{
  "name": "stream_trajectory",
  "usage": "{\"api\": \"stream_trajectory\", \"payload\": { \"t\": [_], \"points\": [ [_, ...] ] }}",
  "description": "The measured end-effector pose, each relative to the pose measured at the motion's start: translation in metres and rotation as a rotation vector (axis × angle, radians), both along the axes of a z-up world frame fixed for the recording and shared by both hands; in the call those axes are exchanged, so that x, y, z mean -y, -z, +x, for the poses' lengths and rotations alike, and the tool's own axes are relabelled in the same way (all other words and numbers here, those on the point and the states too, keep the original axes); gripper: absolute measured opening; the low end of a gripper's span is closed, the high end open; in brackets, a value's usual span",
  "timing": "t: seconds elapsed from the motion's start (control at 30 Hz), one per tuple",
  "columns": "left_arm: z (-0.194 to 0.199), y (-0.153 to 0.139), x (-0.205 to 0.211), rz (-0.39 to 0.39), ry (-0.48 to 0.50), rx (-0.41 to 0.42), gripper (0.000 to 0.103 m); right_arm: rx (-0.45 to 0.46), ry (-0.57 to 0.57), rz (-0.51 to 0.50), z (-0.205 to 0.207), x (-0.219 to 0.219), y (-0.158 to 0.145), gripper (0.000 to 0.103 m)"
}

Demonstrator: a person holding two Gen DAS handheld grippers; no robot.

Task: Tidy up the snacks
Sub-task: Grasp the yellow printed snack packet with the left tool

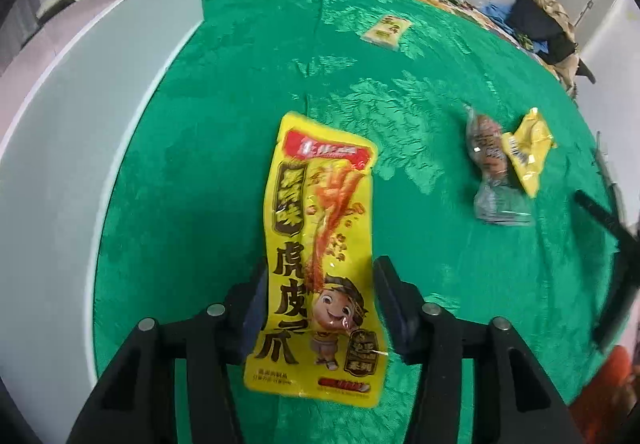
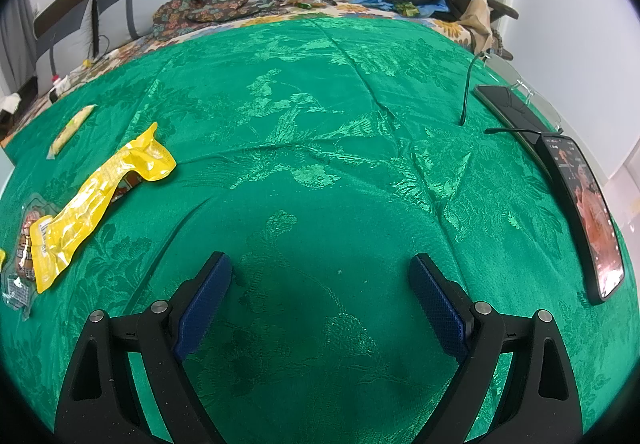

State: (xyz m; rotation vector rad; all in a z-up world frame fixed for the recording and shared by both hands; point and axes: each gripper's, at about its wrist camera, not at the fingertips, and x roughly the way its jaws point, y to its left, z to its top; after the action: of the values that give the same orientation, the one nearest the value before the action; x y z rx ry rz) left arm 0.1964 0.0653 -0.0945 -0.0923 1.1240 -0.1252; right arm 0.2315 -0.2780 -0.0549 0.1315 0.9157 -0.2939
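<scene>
Left gripper [image 1: 320, 272] jaws straddle the yellow snack packet [image 1: 320, 256] (grip unclear); right gripper [image 2: 320, 264] jaws spread, empty.

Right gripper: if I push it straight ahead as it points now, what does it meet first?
Probably only the green tablecloth. The right gripper is open and empty; the yellow snack packet lies off left, the phone off right. Depth is uncertain.
</scene>
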Motion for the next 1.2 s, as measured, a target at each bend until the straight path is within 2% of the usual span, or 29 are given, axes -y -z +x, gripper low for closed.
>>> {"api": "stream_trajectory", "payload": {
  "t": [0.03,0.07,0.1,0.13,0.17,0.2,0.27,0.33,0.47,1.2],
  "points": [
    [-0.003,0.000,0.003,0.013,0.006,0.047,0.064,0.000,0.000,0.000,0.000,0.000,0.000,0.093],
    [-0.001,0.003,0.005,0.047,0.003,0.056,0.079,0.000,0.000,0.000,0.000,0.000,0.000,0.093],
    [0.005,0.006,0.006,0.076,-0.003,0.052,0.085,0.000,0.000,0.000,0.000,0.000,0.000,0.093],
    [0.007,0.008,0.009,0.111,0.002,0.071,0.086,0.000,0.000,0.000,0.000,0.000,0.000,0.093],
    [0.008,0.009,0.012,0.133,0.013,0.090,0.092,0.000,0.000,0.000,0.000,0.000,0.000,0.093],
    [0.011,0.010,0.009,0.135,0.013,0.100,0.099,0.000,0.000,0.000,0.000,0.000,0.000,0.093],
    [0.009,0.013,0.001,0.117,-0.017,0.124,0.103,0.000,0.000,0.000,0.000,0.000,0.000,0.093],
    [0.006,0.015,-0.001,0.121,-0.014,0.167,0.103,0.000,0.000,0.000,0.000,0.000,0.000,0.093],
    [0.003,0.016,-0.002,0.120,-0.023,0.193,0.103,0.000,0.000,0.000,0.000,0.000,0.000,0.093],
    [0.009,0.020,-0.001,0.118,-0.026,0.193,0.103,0.002,0.005,0.003,0.001,0.001,0.002,0.093]
  ]
}}
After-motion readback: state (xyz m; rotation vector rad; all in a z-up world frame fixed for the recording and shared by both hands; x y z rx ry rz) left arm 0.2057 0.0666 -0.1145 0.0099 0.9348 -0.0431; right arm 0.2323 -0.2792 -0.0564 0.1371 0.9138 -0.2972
